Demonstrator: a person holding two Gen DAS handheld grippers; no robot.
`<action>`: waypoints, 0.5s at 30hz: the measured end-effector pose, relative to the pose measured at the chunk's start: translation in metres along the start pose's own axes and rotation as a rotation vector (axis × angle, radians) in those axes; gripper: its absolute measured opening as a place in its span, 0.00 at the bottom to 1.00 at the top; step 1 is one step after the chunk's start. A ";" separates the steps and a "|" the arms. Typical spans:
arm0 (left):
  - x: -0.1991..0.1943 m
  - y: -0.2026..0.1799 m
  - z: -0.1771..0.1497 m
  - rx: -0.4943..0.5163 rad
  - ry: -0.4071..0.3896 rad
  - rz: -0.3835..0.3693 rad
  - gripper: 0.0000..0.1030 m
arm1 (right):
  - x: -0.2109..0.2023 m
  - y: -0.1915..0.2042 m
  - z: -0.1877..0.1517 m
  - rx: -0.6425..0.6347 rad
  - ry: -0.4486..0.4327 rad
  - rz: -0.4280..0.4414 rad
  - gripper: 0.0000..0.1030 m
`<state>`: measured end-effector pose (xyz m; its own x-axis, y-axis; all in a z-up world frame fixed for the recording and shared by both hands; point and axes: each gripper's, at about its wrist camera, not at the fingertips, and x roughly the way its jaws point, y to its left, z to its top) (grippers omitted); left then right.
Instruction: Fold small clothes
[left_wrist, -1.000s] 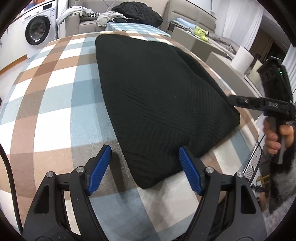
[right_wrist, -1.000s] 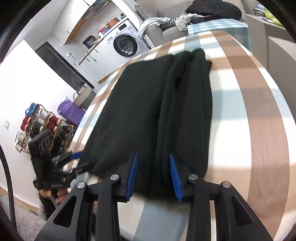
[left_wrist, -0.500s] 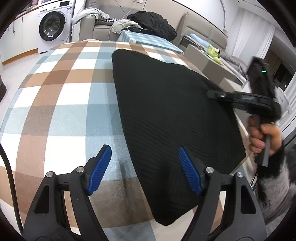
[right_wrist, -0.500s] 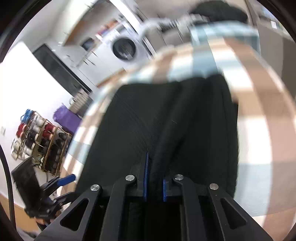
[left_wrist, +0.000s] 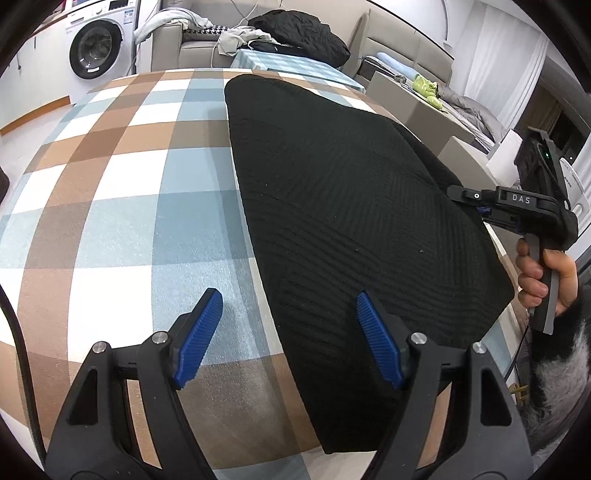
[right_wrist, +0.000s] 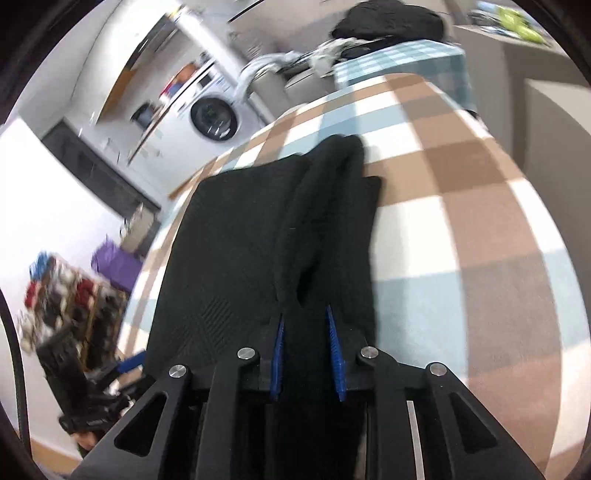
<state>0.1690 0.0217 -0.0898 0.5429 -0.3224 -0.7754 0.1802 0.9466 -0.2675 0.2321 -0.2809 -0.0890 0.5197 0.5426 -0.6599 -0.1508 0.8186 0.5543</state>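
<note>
Loads of open checked tablecloth (left_wrist: 110, 229) left of the black knit garment (left_wrist: 351, 221), nothing sitting on it, so a gripper can slide in from that side easy; the right edge is tighter, the right gripper (right_wrist: 306, 354) is parked on a fold there with cloth between its opening jaws; far end is boxed in by a sofa (left_wrist: 192, 44) piled with clothes.

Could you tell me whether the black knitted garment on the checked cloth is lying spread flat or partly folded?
Partly folded. In the right wrist view the black knitted garment shows a doubled ridge of fabric running lengthwise, while the left wrist view shows its other side lying smooth.
</note>
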 end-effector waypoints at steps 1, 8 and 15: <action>0.001 0.000 0.001 -0.002 0.000 -0.004 0.71 | -0.001 -0.002 0.002 0.006 -0.007 -0.001 0.21; 0.005 -0.005 0.007 0.020 -0.006 0.003 0.71 | 0.023 0.005 0.032 0.005 -0.025 -0.060 0.19; 0.004 -0.004 0.008 0.013 -0.005 0.007 0.71 | 0.006 0.017 0.030 -0.112 -0.049 -0.269 0.21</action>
<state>0.1768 0.0173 -0.0871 0.5479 -0.3159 -0.7746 0.1871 0.9488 -0.2545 0.2579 -0.2697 -0.0686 0.5931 0.2957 -0.7489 -0.0928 0.9490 0.3013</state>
